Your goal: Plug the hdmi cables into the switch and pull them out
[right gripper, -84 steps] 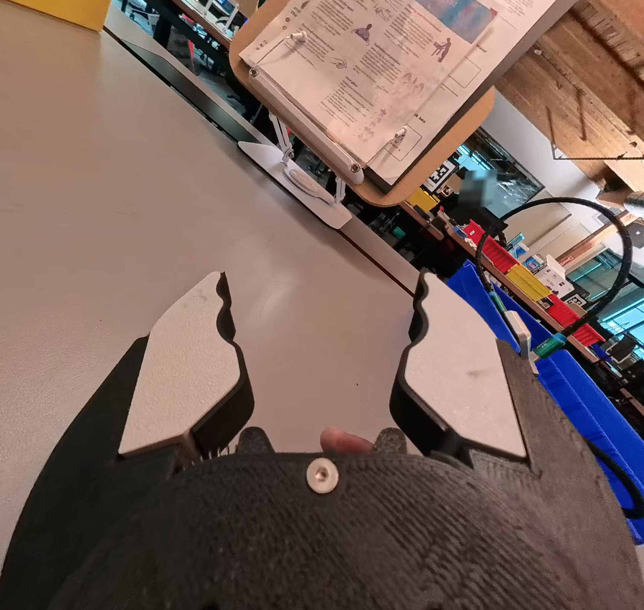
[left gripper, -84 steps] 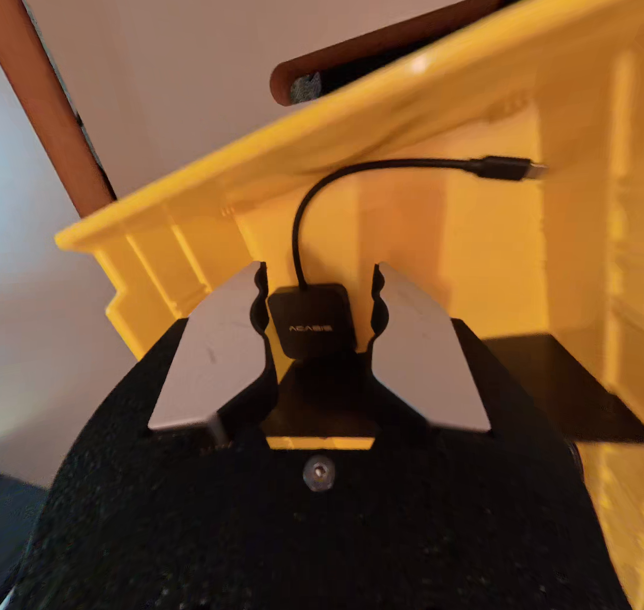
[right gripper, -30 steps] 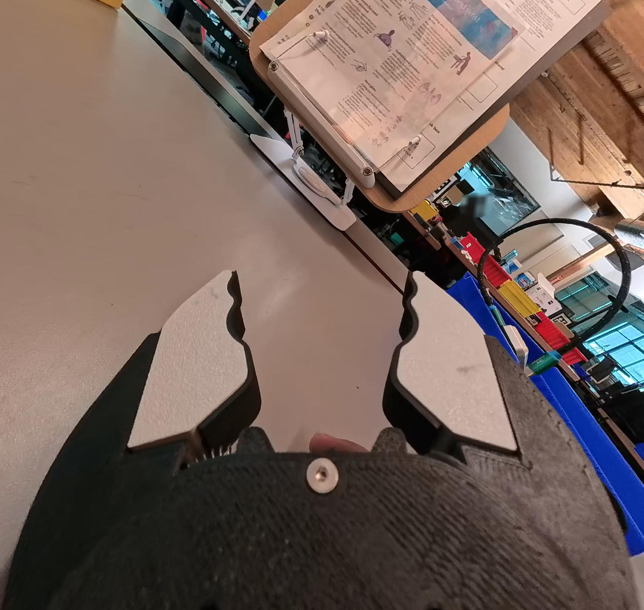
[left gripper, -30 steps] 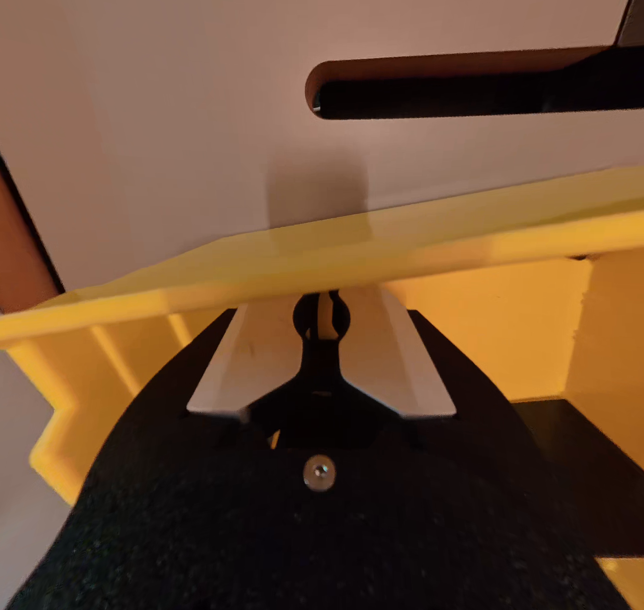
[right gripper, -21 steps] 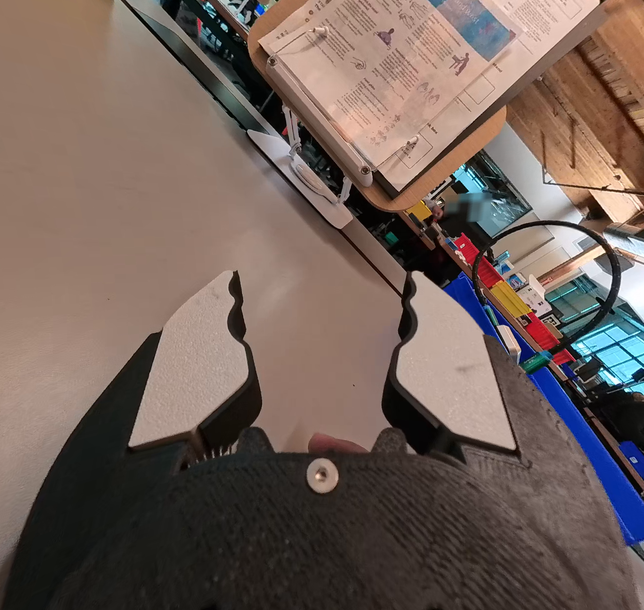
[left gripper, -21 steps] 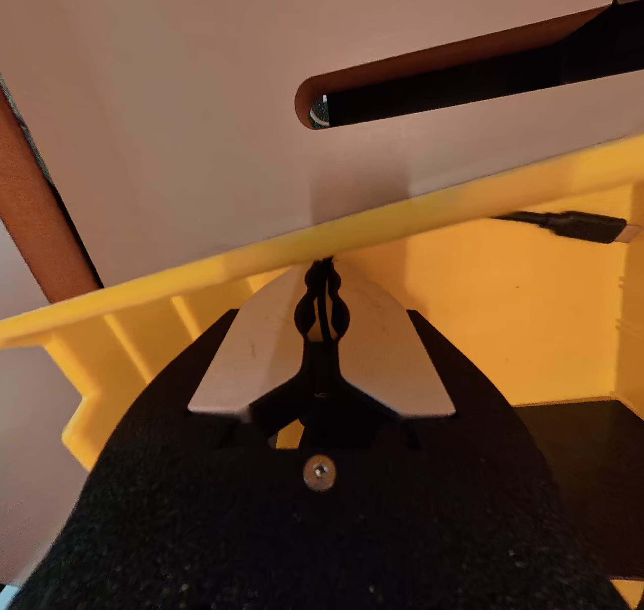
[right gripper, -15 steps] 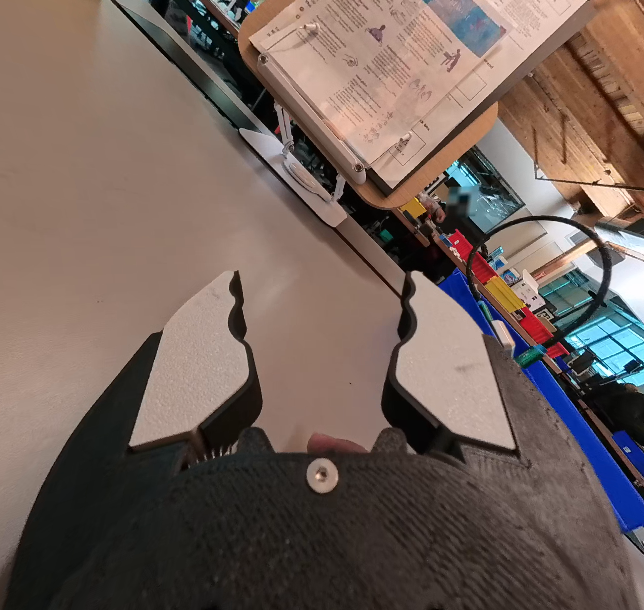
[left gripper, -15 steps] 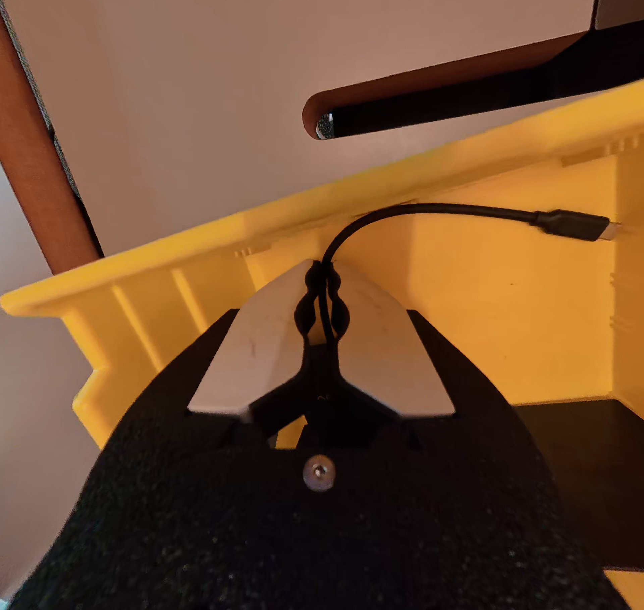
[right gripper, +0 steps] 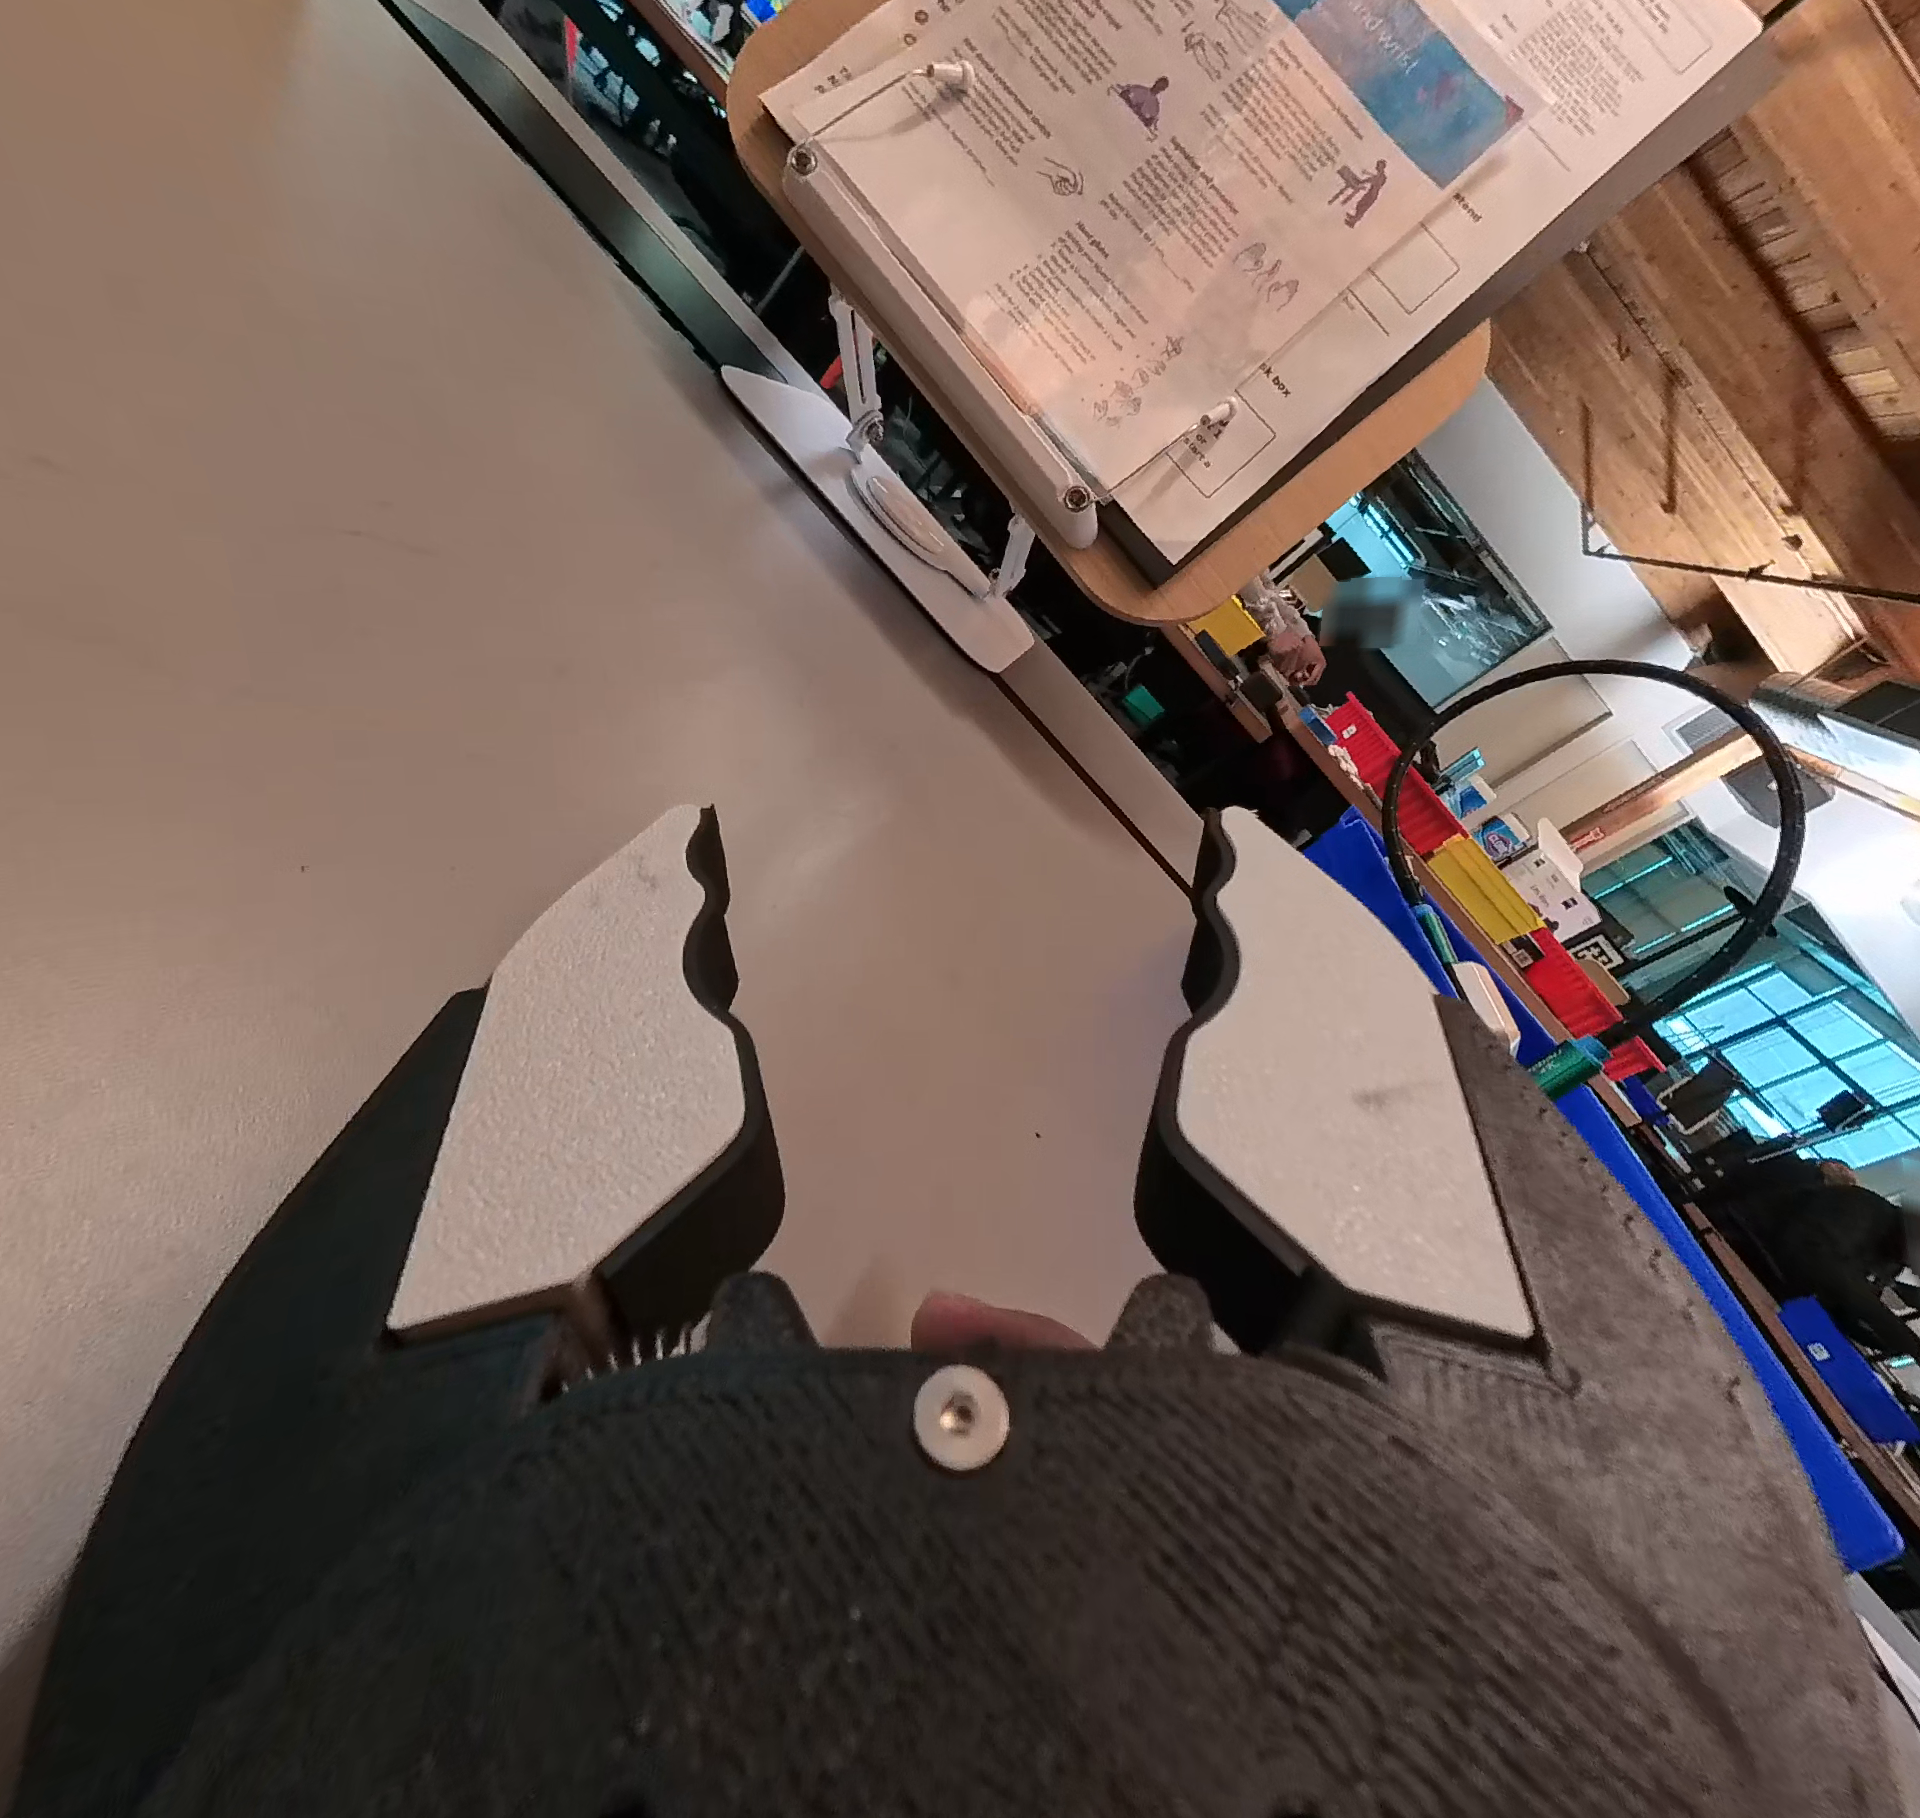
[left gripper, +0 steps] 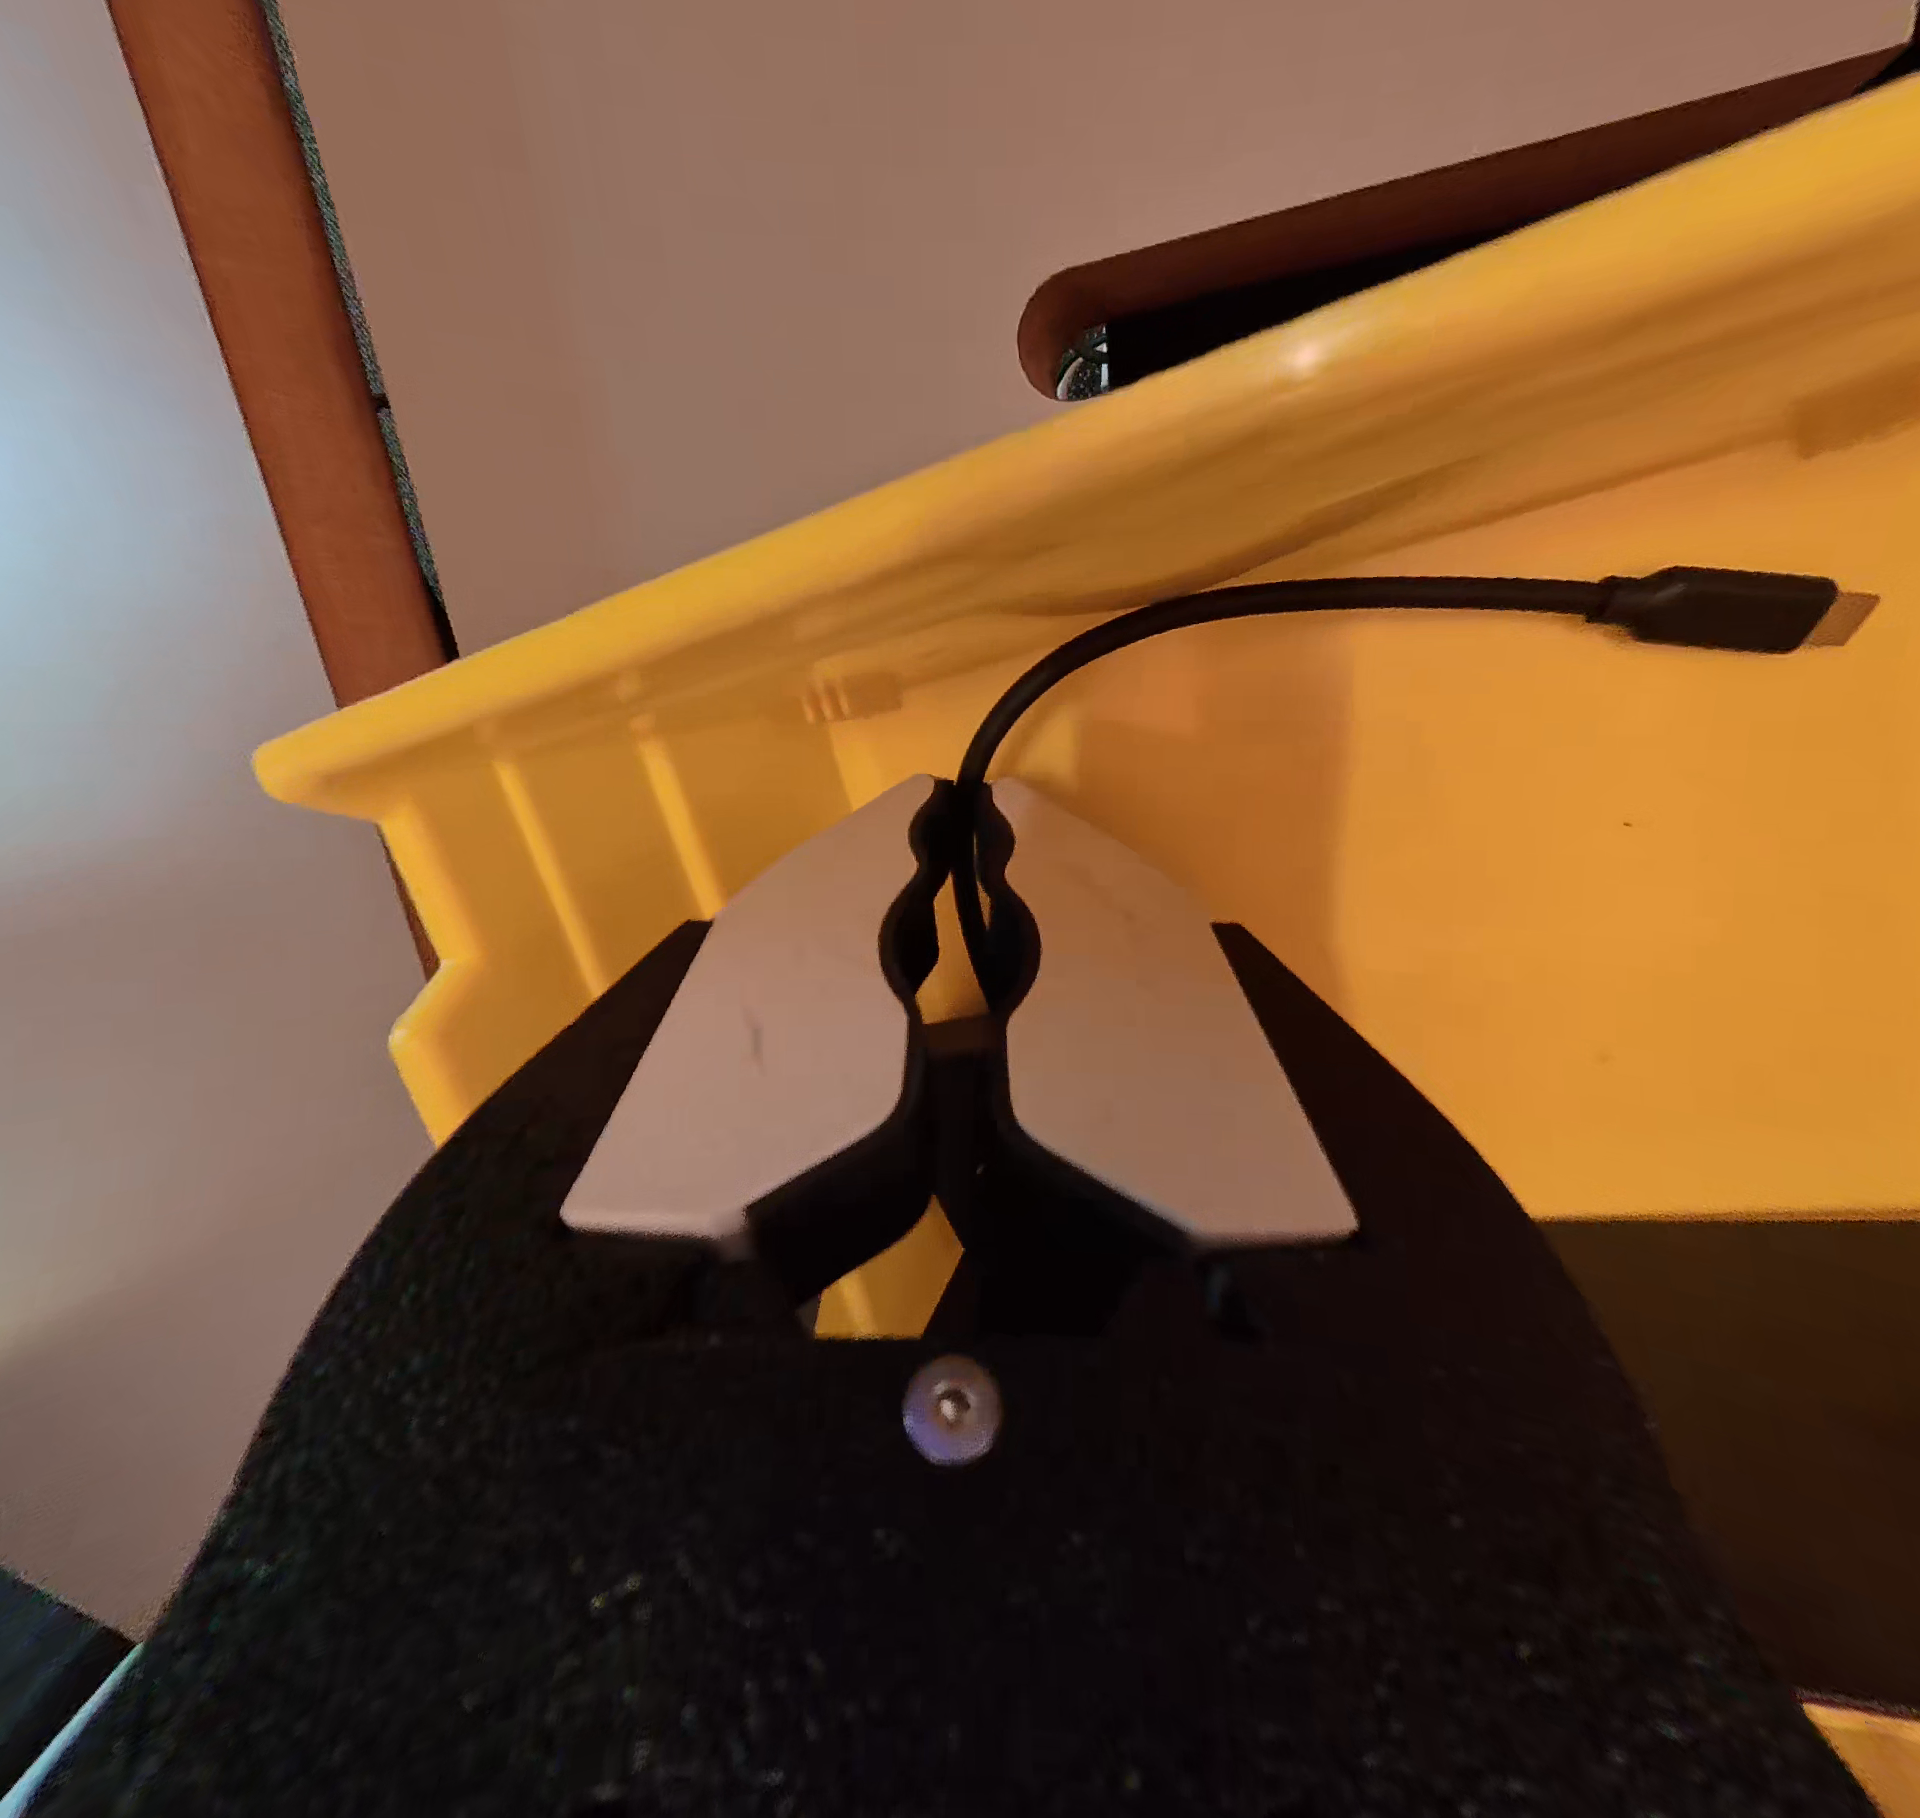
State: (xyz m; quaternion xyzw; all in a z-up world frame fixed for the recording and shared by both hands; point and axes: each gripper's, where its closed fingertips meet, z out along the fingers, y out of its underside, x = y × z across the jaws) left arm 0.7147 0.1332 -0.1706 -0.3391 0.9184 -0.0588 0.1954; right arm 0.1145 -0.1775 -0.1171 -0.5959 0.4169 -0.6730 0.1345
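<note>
My left gripper (left gripper: 964, 802) is shut on a thin black cable (left gripper: 1226, 615). The cable rises from between the fingertips and arcs right to a black plug (left gripper: 1720, 610) with a metal tip, hanging free in front of the inner wall of a yellow bin (left gripper: 1455, 885). My right gripper (right gripper: 956, 833) is open and empty, held low over a pale tabletop (right gripper: 312, 521). No switch shows in either view.
A dark flat thing (left gripper: 1745, 1436) lies in the bin at lower right. A paper sheet on a wooden stand (right gripper: 1195, 179) with a white base stands at the table's far edge. A black cable loop (right gripper: 1610, 812) and blue, red and yellow bins lie to the right.
My left gripper has lifted the cable up out of the yellow bin; the plug, hidden below the rim a second ago, now hangs in view at right. The right gripper has hardly moved.
</note>
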